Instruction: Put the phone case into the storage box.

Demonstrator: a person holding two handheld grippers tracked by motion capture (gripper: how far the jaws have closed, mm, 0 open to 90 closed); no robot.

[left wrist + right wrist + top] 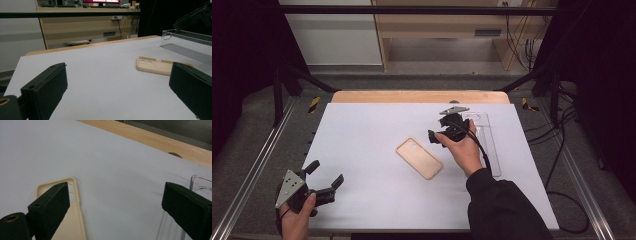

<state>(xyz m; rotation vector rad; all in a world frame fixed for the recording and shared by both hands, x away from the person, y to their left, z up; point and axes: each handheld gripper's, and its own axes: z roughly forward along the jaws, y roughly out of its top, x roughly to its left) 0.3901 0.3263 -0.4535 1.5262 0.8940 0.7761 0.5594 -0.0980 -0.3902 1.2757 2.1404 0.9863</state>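
A beige phone case (419,158) lies hollow side up in the middle of the white table sheet (362,145). To its right lies a clear phone case (484,131). My right gripper (440,129) hovers open between the two, over bare sheet. In the right gripper view its jaws (115,192) stand wide apart, with the beige case (75,220) by one jaw and the clear case (198,181) by the other. My left gripper (326,173) is open and holds nothing at the front left corner. From the left gripper (120,75) the beige case (152,65) sits ahead to the right.
A wooden table edge (419,96) runs along the back of the sheet. Metal frame rails (259,160) flank both sides, and cables (562,150) trail on the right. A flat clear strip (187,51) lies beside the clear case (185,33). The sheet's left half is bare.
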